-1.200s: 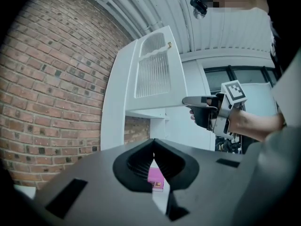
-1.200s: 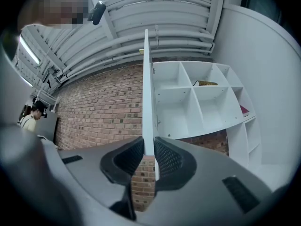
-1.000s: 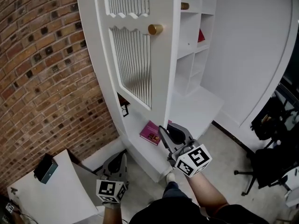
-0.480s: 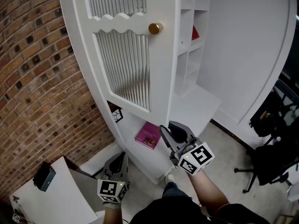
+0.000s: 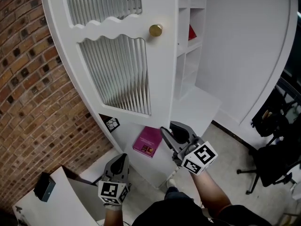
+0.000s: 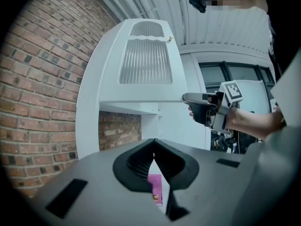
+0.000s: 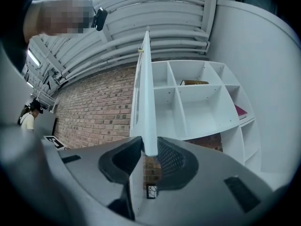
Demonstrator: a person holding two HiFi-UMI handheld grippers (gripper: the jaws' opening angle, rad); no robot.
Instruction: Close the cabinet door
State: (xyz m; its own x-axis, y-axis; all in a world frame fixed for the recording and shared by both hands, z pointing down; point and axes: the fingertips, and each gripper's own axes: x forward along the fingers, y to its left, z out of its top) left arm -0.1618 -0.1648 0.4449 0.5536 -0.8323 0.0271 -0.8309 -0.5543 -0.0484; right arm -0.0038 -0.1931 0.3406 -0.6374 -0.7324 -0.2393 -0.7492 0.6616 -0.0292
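The white cabinet door [image 5: 117, 65] has ribbed glass panels and a brass knob [image 5: 155, 30], and it stands partly open in front of the shelves [image 5: 188, 55]. My right gripper [image 5: 171, 129] sits at the door's lower free corner. In the right gripper view the door's thin edge [image 7: 148, 102] runs between the jaws of my right gripper [image 7: 149, 147]; they have just been opening and the pads look slack on it. My left gripper [image 5: 120, 160] hangs lower left, apart from the door. In its own view the left gripper [image 6: 154, 142] is shut on nothing.
A pink book [image 5: 147, 141] lies on the cabinet's bottom ledge. A red book [image 5: 191, 32] leans on an upper shelf. A brick wall [image 5: 33, 102] is at the left, a white box with a black device [image 5: 44, 186] below it, and a black office chair [image 5: 270, 164] at the right.
The door's face now shows wider, its hinge side further left in the head view. Both grippers have shifted slightly, the right one staying at the door's lower corner.
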